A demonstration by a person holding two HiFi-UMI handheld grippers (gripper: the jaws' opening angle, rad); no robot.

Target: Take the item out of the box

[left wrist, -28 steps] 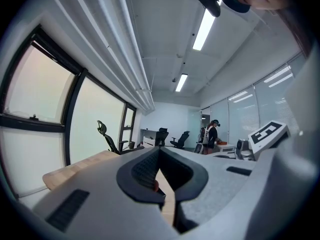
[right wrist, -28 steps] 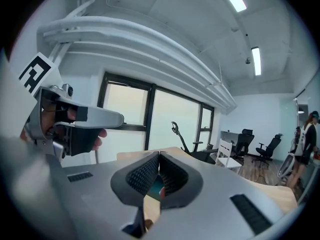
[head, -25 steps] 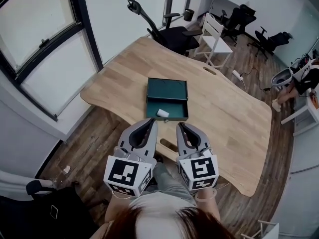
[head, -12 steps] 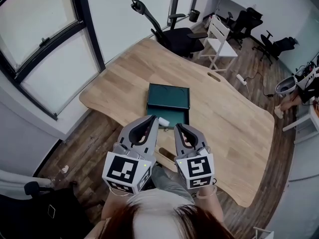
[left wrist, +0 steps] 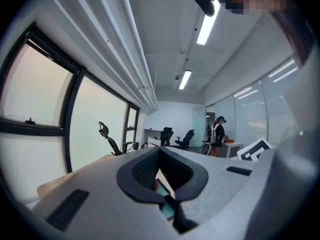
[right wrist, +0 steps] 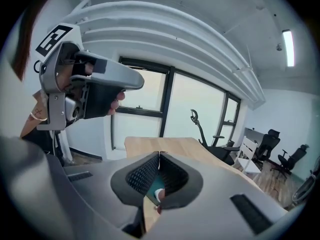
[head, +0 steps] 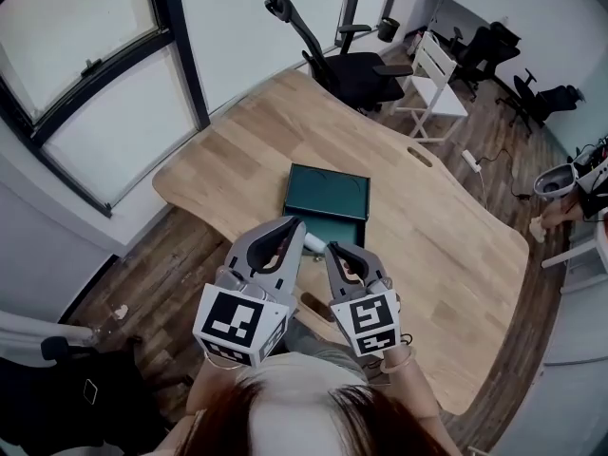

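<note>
Over the near edge of the wooden table (head: 252, 141), the left gripper (head: 285, 233) and right gripper (head: 335, 253) hover side by side, both with tips pressed together and nothing held. Just beyond those tips the small white item (head: 313, 244) lies in the near, open end of the green box (head: 328, 193), peeking out between the two. Best play, I'd say: spread one pair wide, drop squarely over the item, then lift it clear of the box wall.

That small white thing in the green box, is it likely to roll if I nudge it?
Probably: the white item looks rounded, so it may roll. It is small beside the green box, so likely light. The box's walls should contain it.
</note>
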